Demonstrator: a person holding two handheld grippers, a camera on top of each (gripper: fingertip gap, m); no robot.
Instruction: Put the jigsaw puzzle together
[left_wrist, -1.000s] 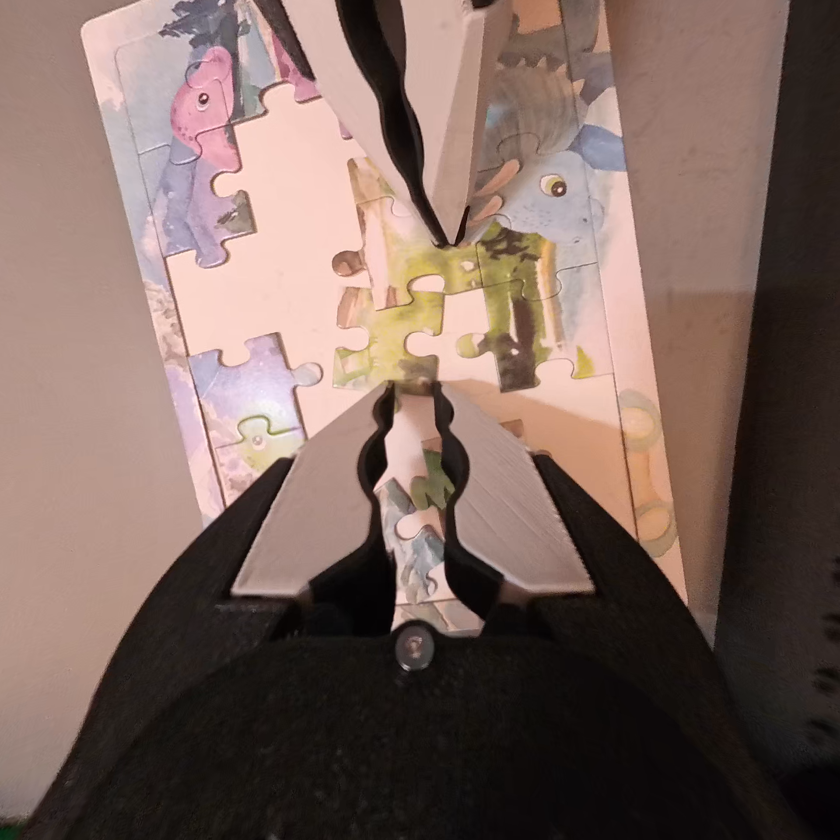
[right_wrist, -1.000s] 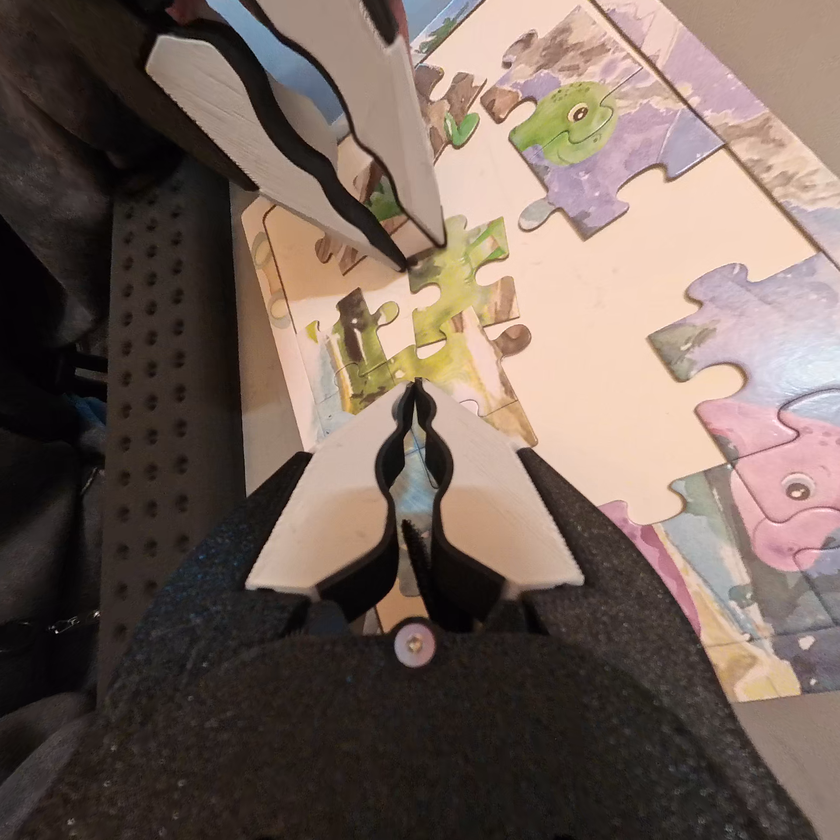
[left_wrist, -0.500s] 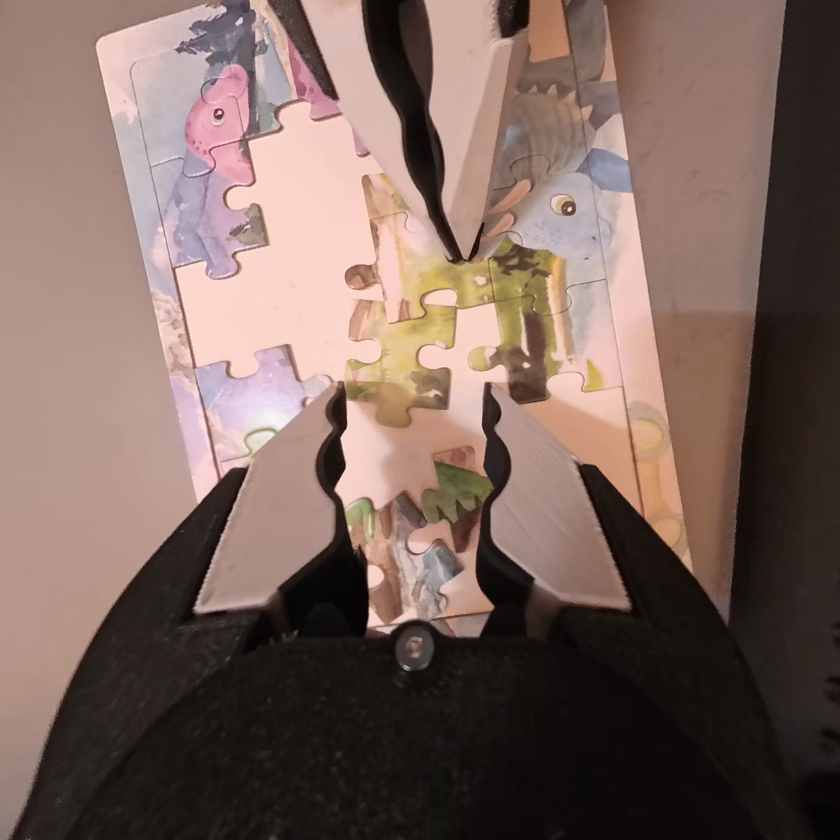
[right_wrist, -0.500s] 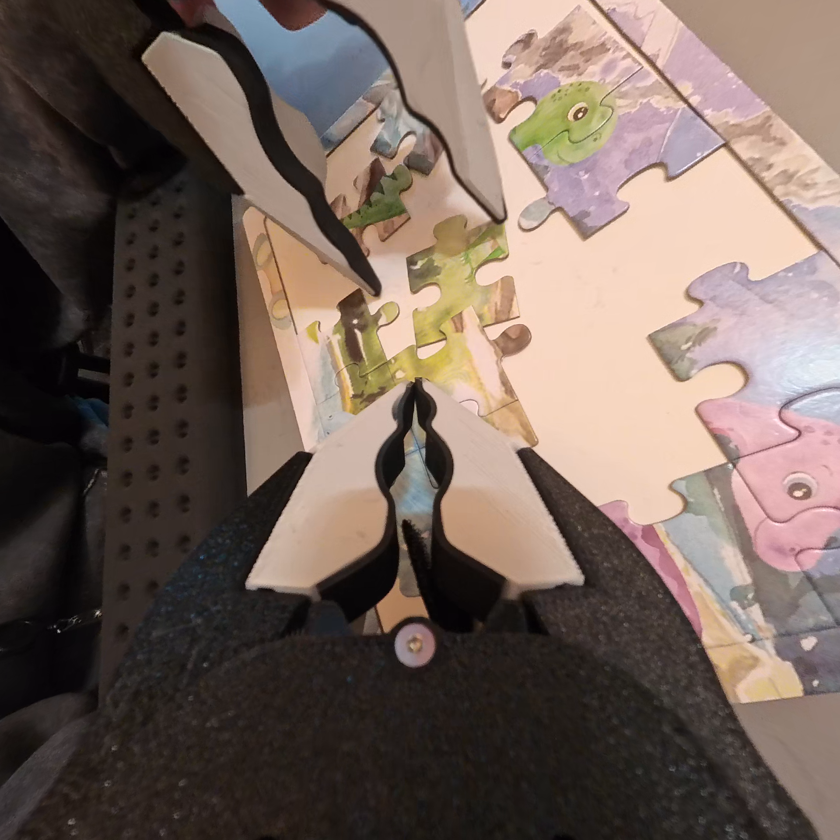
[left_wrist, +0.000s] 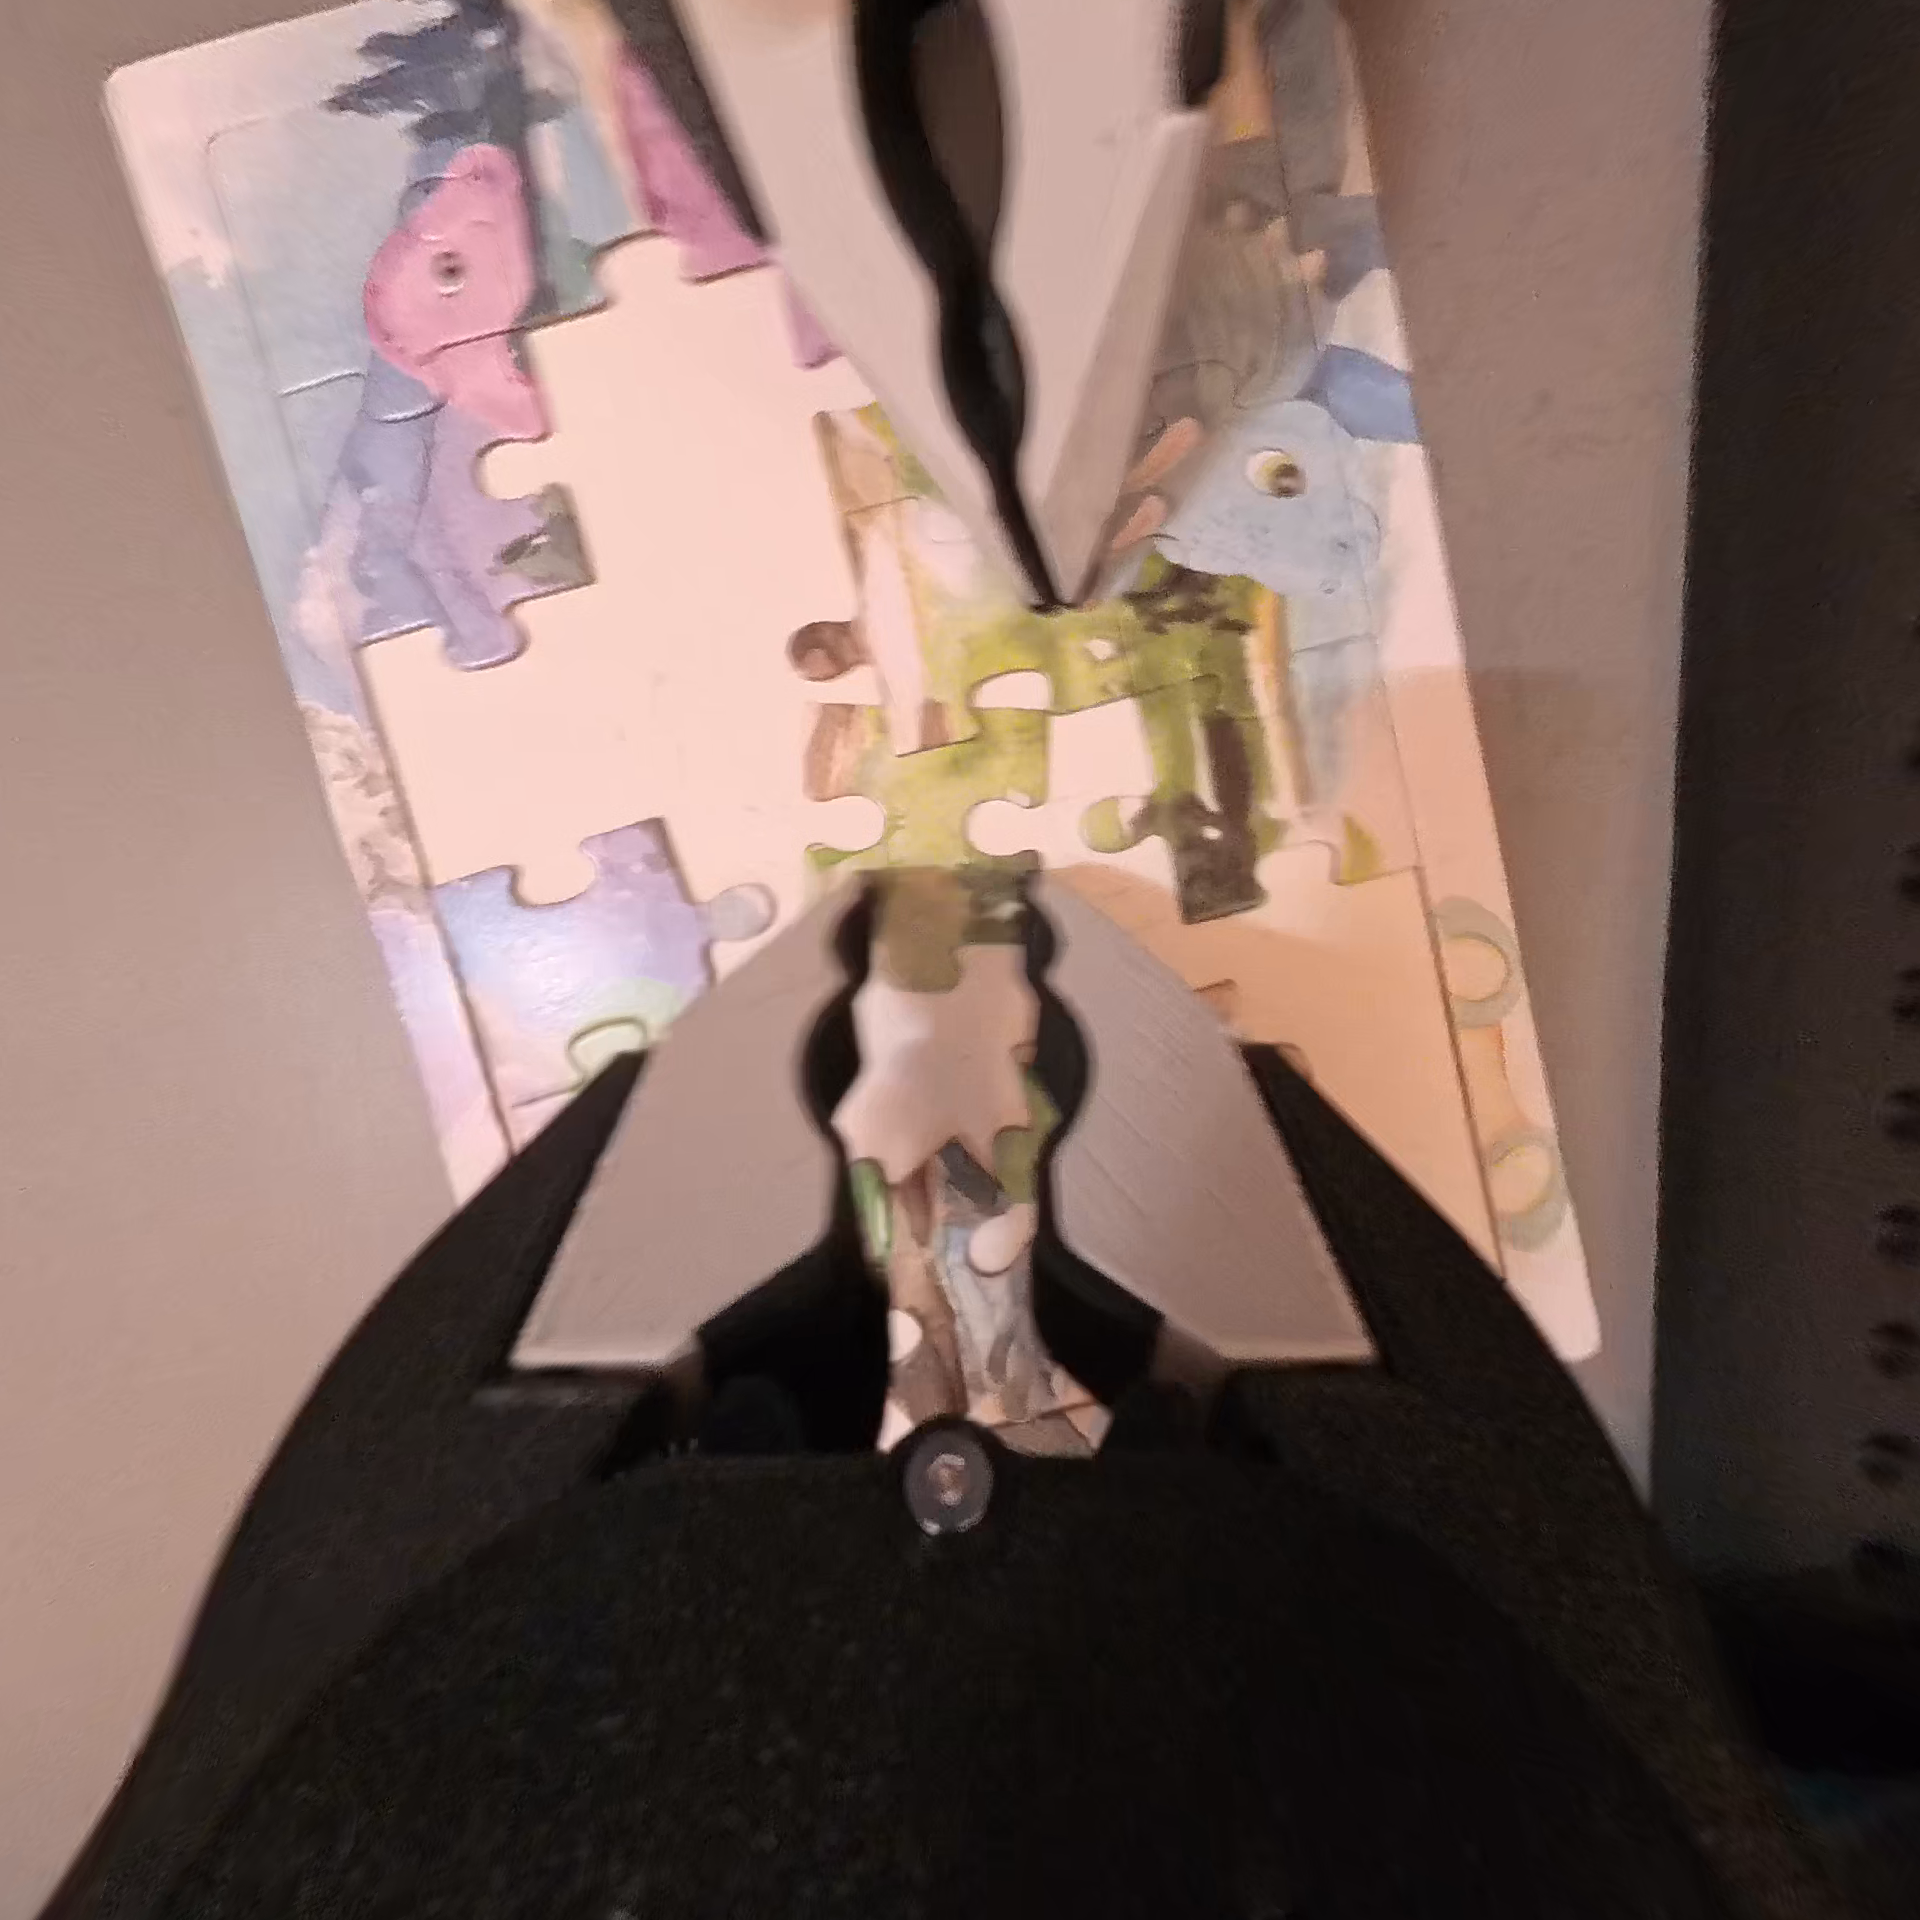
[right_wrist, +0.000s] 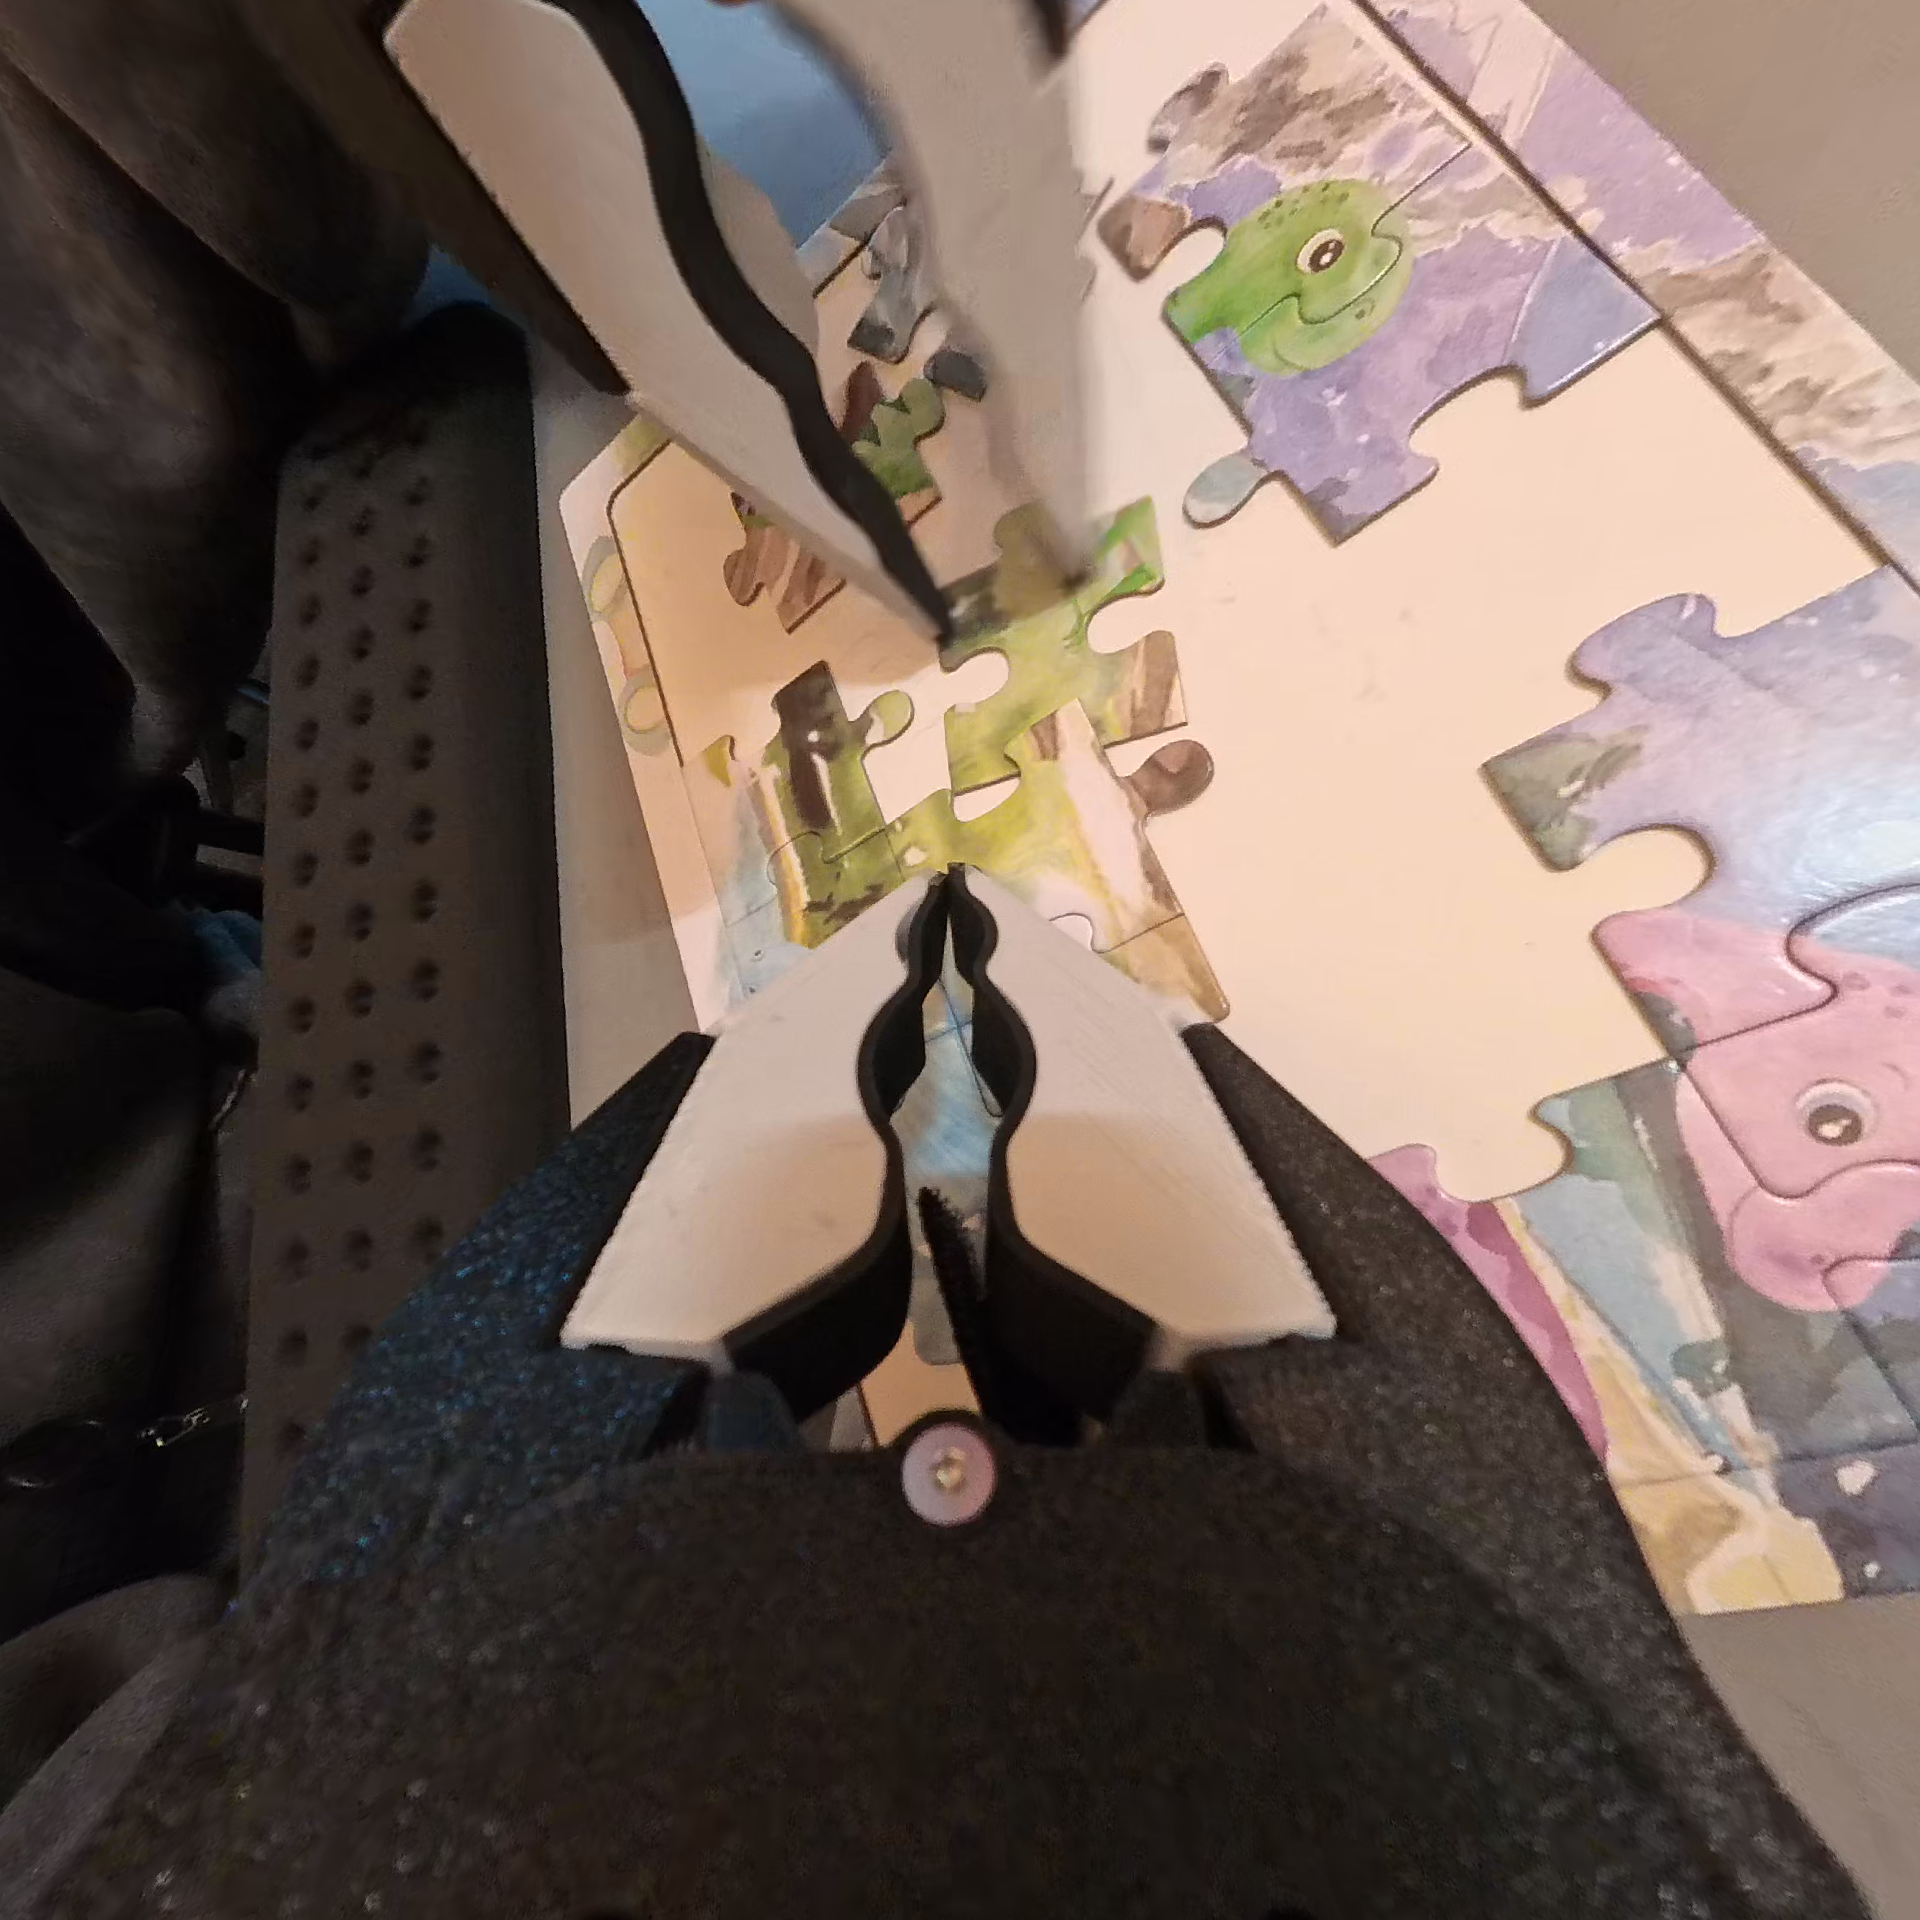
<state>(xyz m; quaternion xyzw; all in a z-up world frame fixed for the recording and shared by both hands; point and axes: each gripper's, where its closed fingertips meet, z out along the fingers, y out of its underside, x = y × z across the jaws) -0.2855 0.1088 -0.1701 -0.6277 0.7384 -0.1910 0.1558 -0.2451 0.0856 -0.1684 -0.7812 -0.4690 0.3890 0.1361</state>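
Left tool (left_wrist: 951, 899) pinches green piece (left_wrist: 920, 821) edge (bare tray (left_wrist: 665, 665) beside)

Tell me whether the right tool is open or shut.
Shut. In the right wrist view the right tool has its tips meeting, nothing between them, resting on the green pieces of the puzzle.

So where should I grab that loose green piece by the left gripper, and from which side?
Judging from its pose, take the green piece by its near edge, where a tab sticks out toward the left gripper, coming in low from that side. It lies flat in the puzzle tray, and its far edge meets joined pieces that the right gripper presses on.
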